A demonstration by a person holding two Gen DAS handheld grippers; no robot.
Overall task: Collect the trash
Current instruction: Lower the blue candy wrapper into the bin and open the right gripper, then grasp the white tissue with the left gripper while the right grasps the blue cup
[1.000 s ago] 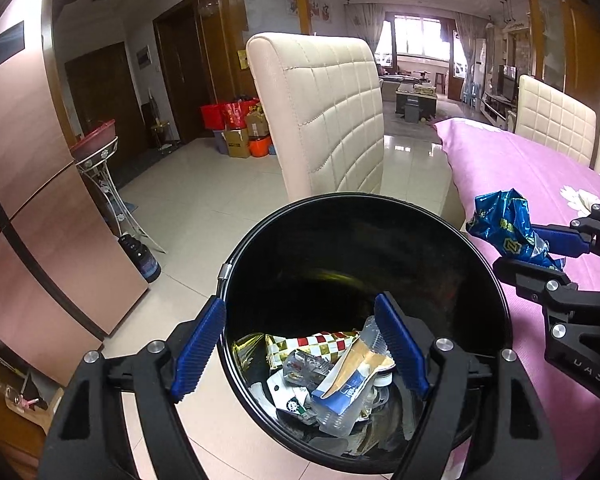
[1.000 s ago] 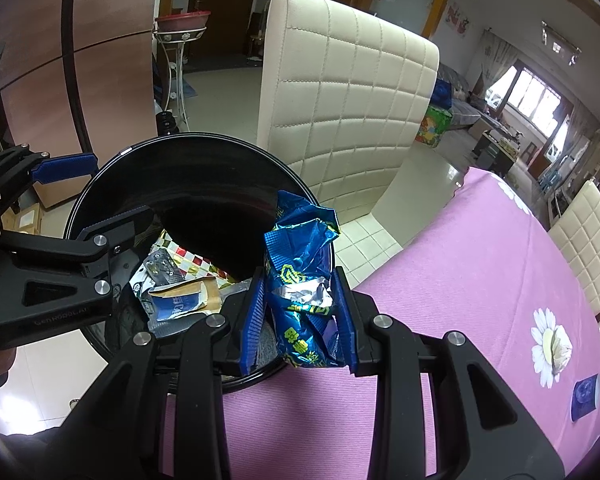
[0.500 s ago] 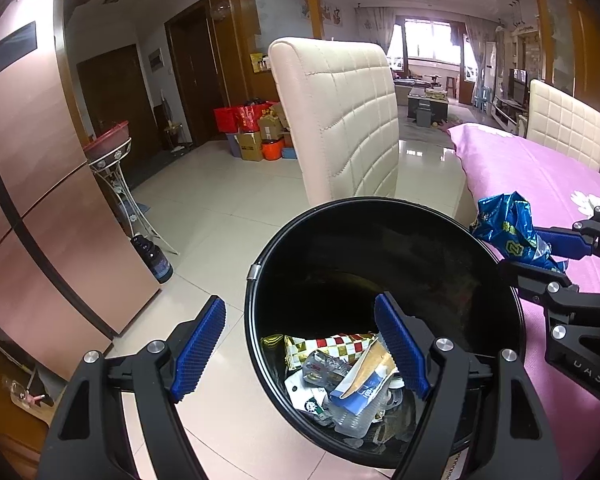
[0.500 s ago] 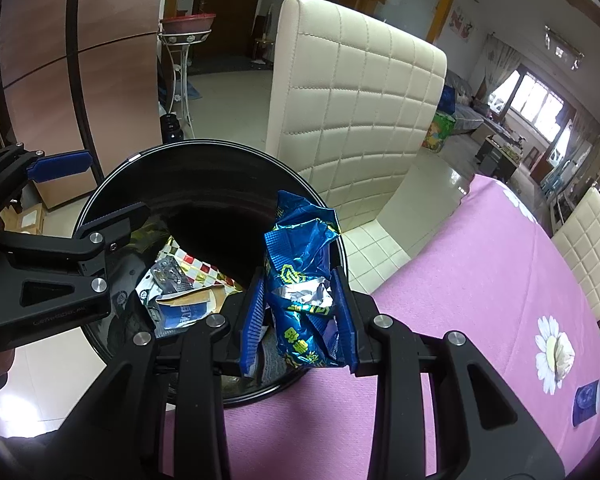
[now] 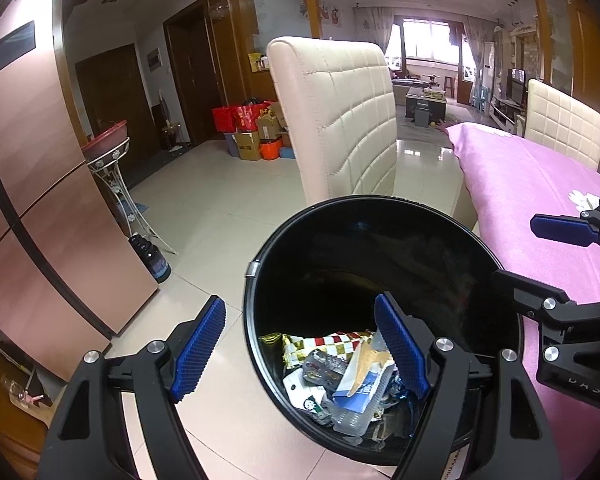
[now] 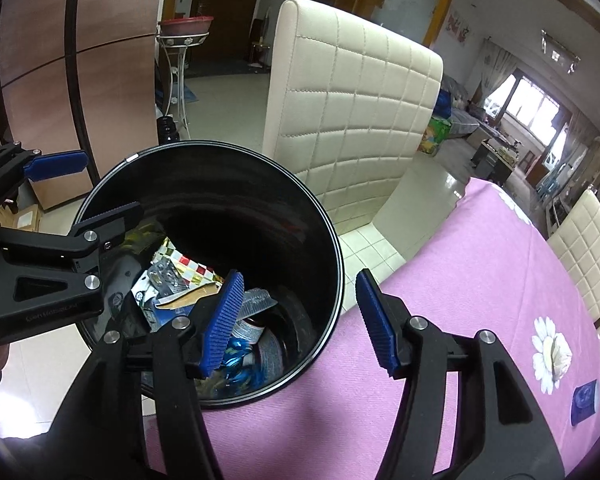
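Note:
The black round trash bin (image 5: 256, 320) (image 6: 332, 240) stands against the edge of the purple-clothed table (image 6: 480, 280). Inside lie a checkered wrapper (image 5: 332, 342), a crushed clear bottle (image 5: 352, 420) and other litter. A crumpled blue foil wrapper (image 6: 240, 356) lies in the bin below my right gripper (image 6: 300, 284) (image 5: 520, 252). That gripper's jaws are opening, with nothing between them, over the bin's rim. My left gripper (image 5: 300, 304) (image 6: 112, 184) is open and straddles the opposite rim, one finger inside and one outside, pads clear of the wall.
A cream quilted chair (image 5: 340, 120) stands right behind the bin. A small blue packet (image 6: 584, 398) lies on the tablecloth at the right. On the tiled floor to the left are a dark bottle (image 5: 152, 256), a metal stand (image 5: 112, 168) and a brown cabinet (image 5: 40, 200).
The right jaws have spread apart and the blue foil wrapper they held has dropped into the bin. In the left wrist view the bin has shifted slightly to the right.

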